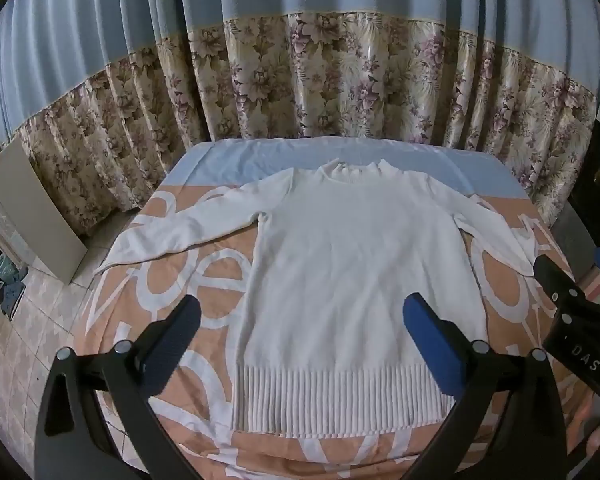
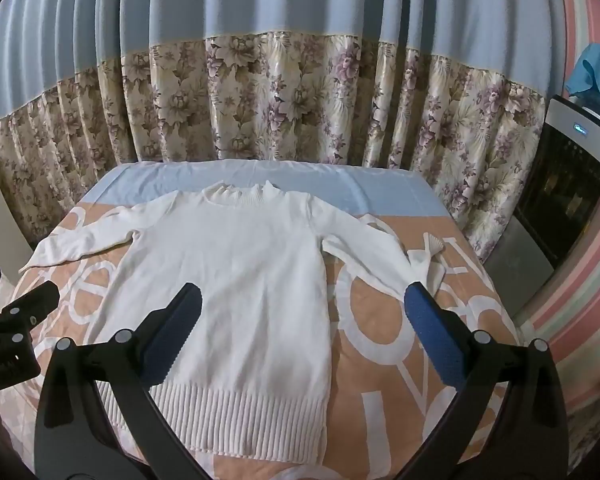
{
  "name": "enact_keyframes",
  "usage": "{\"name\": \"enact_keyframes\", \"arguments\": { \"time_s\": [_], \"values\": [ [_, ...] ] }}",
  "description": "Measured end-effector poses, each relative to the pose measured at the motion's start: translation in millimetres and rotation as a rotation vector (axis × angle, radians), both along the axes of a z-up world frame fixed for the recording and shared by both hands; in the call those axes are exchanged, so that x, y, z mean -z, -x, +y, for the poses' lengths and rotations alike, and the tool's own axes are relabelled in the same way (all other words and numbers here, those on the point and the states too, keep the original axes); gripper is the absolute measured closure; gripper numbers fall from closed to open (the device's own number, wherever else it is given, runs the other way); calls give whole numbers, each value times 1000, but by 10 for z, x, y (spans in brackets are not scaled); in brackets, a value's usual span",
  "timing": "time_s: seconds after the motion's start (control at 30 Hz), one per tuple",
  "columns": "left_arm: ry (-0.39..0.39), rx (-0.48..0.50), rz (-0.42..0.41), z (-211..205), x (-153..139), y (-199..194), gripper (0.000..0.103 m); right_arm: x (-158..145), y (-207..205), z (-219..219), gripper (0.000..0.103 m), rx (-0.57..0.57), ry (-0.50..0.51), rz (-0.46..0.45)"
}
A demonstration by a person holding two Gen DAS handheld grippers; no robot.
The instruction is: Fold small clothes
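A white knit sweater (image 1: 348, 264) lies flat and face up on the table, neck at the far end, ribbed hem nearest me, both sleeves spread sideways. My left gripper (image 1: 302, 316) hovers open above the sweater's lower left part, nothing between its blue pads. In the right wrist view the same sweater (image 2: 240, 280) fills the middle. My right gripper (image 2: 302, 312) hangs open over its lower right side and the bare cloth beside it. The right sleeve's cuff (image 2: 428, 260) is bunched. Each gripper shows at the edge of the other's view, the right gripper (image 1: 572, 312) and the left gripper (image 2: 16, 328).
The table carries an orange cloth with white letters (image 1: 204, 280) and a pale blue strip (image 1: 260, 156) at the far end. A floral and blue curtain (image 1: 300, 80) hangs behind. A dark appliance (image 2: 568, 184) stands at the right, tiled floor (image 1: 32, 320) at the left.
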State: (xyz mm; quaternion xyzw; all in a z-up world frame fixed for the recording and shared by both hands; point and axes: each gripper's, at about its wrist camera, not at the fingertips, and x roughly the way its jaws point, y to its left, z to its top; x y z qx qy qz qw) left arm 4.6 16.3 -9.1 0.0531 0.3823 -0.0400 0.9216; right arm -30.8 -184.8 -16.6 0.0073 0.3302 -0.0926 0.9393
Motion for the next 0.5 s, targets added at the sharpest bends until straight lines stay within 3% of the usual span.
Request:
{"name": "enact_keyframes", "arguments": {
  "time_s": [0.5],
  "values": [
    [2,-9,3,-63,-14,-9,2,92,-34,-14,3,-3,-5,5]
  ]
}}
